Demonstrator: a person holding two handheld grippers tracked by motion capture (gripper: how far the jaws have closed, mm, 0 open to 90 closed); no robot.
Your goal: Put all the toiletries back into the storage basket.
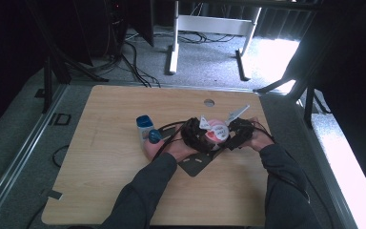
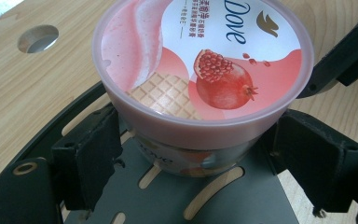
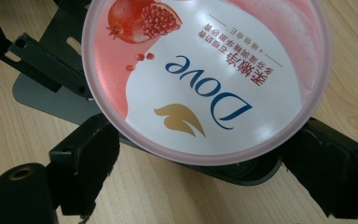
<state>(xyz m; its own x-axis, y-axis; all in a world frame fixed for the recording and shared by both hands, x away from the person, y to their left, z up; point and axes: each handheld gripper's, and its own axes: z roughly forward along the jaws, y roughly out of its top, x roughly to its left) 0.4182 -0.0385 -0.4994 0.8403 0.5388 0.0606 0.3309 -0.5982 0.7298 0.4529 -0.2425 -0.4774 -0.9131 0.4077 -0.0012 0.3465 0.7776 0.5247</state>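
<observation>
While I watch from the high view, the scene reads so:
Tub: pink Dove tub [image 2: 200,79] on a grey plate [image 2: 168,200], mid-bench [image 1: 100,191].
Left tongs [image 2: 191,158]: I see them spread, flanking the tub's body.
Right tongs [image 3: 200,172]: spread beside the lid, opposite.
Hands: my left hand [image 1: 174,149], right hand [image 1: 257,139], forearms angled inward.

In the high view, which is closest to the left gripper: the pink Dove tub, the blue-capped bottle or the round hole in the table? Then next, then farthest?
From the left gripper:
1. Dove tub, right against its jaws.
2. Blue-capped bottle, off to the left.
3. Round hole, toward the table's far edge.
</observation>
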